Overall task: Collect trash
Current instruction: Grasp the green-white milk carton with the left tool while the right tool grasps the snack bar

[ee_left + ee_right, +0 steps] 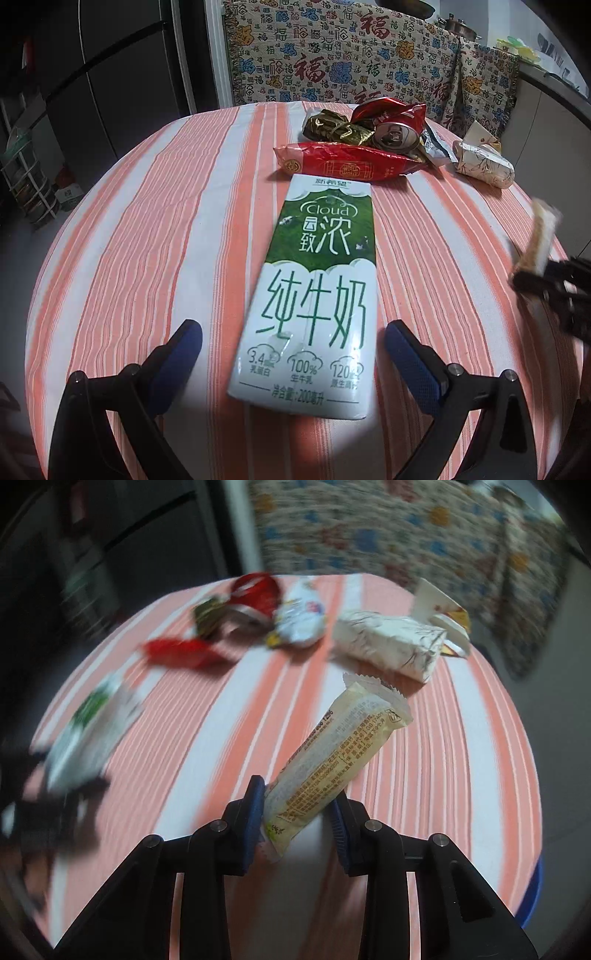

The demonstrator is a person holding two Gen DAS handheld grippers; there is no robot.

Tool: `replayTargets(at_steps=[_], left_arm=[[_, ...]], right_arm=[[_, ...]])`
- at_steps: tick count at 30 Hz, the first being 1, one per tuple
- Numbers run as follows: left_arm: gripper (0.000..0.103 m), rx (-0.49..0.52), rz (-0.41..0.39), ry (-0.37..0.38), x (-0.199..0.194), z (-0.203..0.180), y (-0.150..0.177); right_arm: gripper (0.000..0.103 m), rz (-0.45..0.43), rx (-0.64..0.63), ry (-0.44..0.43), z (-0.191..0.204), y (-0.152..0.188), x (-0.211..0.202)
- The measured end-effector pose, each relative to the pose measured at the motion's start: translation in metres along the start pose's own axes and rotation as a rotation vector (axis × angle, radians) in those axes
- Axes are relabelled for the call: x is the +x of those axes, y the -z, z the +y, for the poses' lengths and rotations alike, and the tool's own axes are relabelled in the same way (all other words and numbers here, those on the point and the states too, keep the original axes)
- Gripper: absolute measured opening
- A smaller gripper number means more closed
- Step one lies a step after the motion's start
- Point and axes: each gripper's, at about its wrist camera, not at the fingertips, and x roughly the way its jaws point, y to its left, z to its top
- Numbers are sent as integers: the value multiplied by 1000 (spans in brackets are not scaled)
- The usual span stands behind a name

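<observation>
Snack wrapper lifted, milk carton next.
My right gripper [297,812] clamps the snack wrapper [332,753] for carrying; my left gripper [293,336] gapes astride the milk carton [314,288], ready to pinch.

Glossy milk carton [308,295]; woven striped tablecloth [147,240]; crinkled foil wrappers [347,162].

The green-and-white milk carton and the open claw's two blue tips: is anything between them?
No. In the left wrist view, only striped tablecloth separates the green-and-white milk carton from the left claw.

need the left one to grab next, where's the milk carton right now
In the left wrist view the milk carton lies flat on the striped tablecloth, between the open left gripper's fingers, just short of the red wrapper.
</observation>
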Motion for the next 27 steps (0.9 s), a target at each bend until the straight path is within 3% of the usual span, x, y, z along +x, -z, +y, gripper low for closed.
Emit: replayTargets(at_steps=[2,3,4,10,15,20,23,27], left_arm=[[102,0,0,-1,1,0,-1],[102,-1,0,-2,1,0,-1],[102,-2,-1,-3,0,0,0],[102,-13,-4,-14,-1,0,5],[102,-21,-4,-15,-2,1,6],[102,-20,-4,-15,-3,1,6],[102,-21,-4,-16,-3,2,5],[102,-22,-4,-15,-3,1,6]], right_arm=[[54,-30,-36,-7,2,11,-3],[72,-42,-27,-5,3,13,-1],[78,-46,-23,-2,4,14,1],[93,-21,-16,26,3,10,8],[93,-42,0,-5,-2,14,1],[89,-43,210,-150,-36,13,-13],[86,-43,239,-166,-36,5,-9],[54,-31,115,-21,-17,-3,2]])
